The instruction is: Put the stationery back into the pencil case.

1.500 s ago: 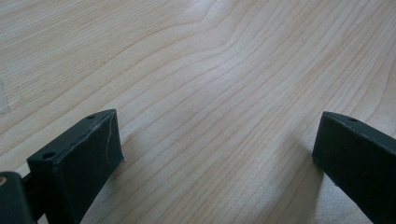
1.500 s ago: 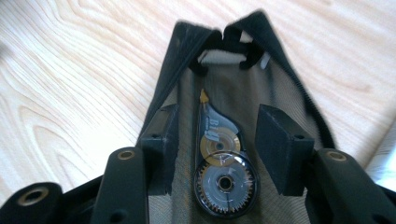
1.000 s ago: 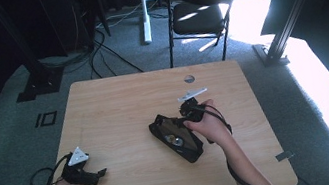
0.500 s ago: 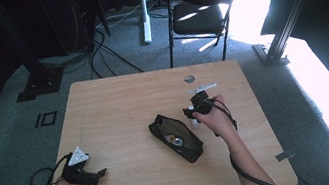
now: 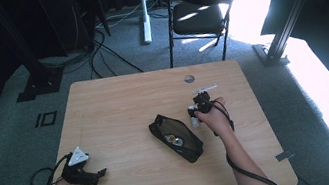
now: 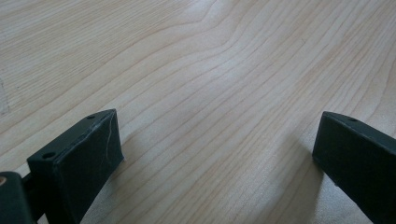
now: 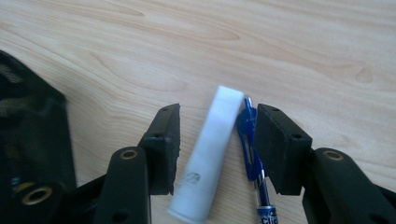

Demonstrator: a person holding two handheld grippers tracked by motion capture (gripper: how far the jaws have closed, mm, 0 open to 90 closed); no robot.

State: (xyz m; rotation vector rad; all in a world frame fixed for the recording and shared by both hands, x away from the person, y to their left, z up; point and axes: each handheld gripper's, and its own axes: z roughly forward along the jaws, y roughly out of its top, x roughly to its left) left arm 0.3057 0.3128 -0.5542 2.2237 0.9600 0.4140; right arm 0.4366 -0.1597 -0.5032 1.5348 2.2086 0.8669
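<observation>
A white tube and a blue pen lie side by side on the wooden table. My right gripper is low over them, open, with both between its jaws and neither pressed. In the high view the right gripper is just right of a black pouch, which lies unzipped at the table's middle with small items inside. The pouch's edge is at the left of the right gripper view. My left gripper rests at the near left, open over bare wood.
A round cable hole sits in the table's far side. A black folding chair and a white desk leg stand beyond the table. Cables trail on the grey carpet at the left.
My right hand has moved right, off the black pouch, and down to the table beside it. The left gripper has stayed where it was.
</observation>
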